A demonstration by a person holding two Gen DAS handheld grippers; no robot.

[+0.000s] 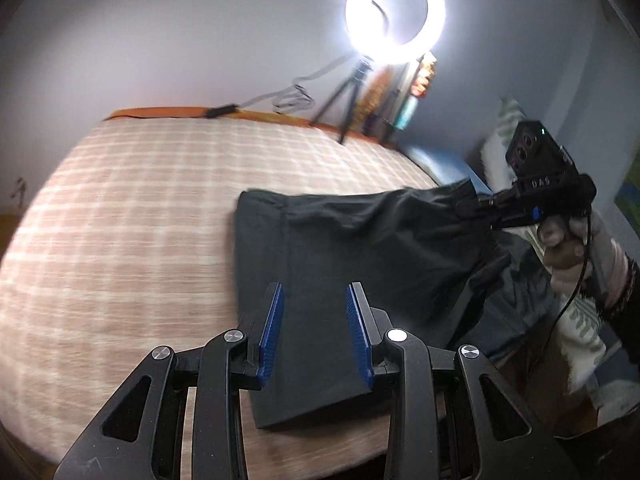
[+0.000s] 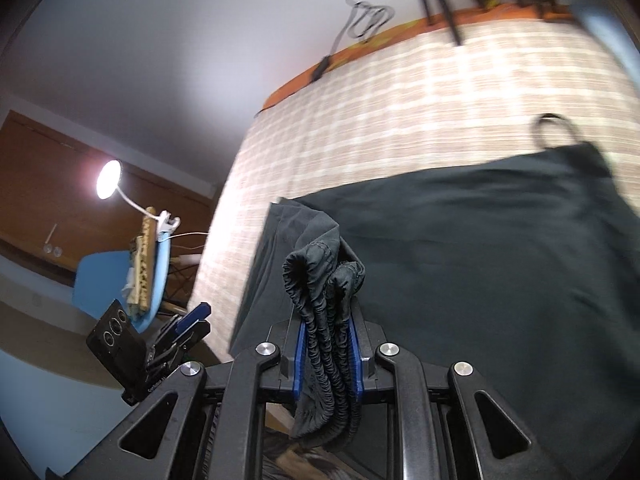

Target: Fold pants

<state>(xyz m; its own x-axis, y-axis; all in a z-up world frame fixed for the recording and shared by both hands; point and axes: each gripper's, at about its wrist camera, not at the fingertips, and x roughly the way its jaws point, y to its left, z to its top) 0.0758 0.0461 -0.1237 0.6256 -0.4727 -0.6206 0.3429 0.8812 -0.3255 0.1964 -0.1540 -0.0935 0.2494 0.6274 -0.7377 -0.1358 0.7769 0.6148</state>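
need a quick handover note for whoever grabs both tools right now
Right tool: shut on the pants' bunched elastic waistband, lifted off the bed.
Left tool: open, holding nothing, hovering over the leg end.
Pants: dark, lying mostly flat on the checked bed cover.
Done: waistband gripped.
Left: probably carry the waistband over toward the leg end, then smooth the fold.

Checked bedspread (image 1: 140, 208), glowing ring light (image 1: 395, 12) on tripod against pale wall (image 1: 180, 40), blue chair (image 2: 120, 280), desk lamp (image 2: 109, 179).

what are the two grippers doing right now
left gripper: open, holding nothing, above the pants.
right gripper: shut on the pants' bunched waistband.
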